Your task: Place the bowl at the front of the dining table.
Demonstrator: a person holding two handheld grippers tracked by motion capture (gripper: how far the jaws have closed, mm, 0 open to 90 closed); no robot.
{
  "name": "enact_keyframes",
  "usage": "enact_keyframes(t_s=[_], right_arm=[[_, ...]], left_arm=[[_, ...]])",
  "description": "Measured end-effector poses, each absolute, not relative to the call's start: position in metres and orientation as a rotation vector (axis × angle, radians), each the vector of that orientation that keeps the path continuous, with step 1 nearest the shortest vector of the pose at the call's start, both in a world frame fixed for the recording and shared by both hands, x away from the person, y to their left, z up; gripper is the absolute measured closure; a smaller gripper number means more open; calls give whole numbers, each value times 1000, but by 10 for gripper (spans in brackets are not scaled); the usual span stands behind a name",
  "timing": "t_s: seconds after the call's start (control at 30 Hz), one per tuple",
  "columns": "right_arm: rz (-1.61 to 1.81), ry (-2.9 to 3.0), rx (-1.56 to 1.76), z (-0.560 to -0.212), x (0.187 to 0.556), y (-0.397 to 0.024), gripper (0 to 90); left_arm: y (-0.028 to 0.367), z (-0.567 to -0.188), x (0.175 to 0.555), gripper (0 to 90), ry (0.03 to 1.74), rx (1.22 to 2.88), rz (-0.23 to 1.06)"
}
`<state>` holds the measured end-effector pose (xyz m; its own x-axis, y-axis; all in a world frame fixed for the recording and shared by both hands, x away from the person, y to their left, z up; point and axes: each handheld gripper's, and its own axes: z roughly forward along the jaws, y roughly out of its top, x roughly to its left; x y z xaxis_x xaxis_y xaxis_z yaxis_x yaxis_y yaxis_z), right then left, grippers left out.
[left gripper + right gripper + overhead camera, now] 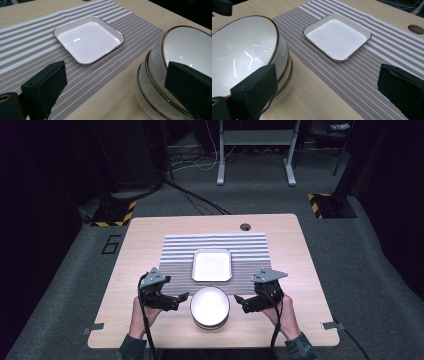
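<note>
Pale wood table carrying one striped grey mat; on the floor past its 10 o'clock corner a painted figure reads "6". At the mat's centre lies one square white tray with a thin metallic rim. At 6 o'clock from the tray, just off the mat's near edge, stands one stack of white bowls with brown rims; three rims can be counted in my left gripper view. My left gripper sits at 9 o'clock of the stack and my right gripper at 3 o'clock, both with jaws spread wide, holding nothing, tips near the stack but apart from it.
</note>
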<state>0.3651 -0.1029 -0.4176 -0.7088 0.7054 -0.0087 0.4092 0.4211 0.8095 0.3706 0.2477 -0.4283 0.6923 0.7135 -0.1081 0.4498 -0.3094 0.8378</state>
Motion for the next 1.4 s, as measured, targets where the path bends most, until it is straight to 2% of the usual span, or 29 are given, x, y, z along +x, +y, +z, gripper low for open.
enact_keyframes(t_s=[0.5, 0.97, 1.4], right_arm=[[1213, 2366, 879, -406, 363, -81, 21], [1186, 2433, 863, -420, 368, -57, 23], [1134, 2481, 913, -443, 372, -44, 106]], left_arm=[[231, -428, 371, 33, 848, 1967, 309], [217, -441, 374, 34, 836, 2008, 269], [209, -463, 376, 51, 867, 2040, 215]])
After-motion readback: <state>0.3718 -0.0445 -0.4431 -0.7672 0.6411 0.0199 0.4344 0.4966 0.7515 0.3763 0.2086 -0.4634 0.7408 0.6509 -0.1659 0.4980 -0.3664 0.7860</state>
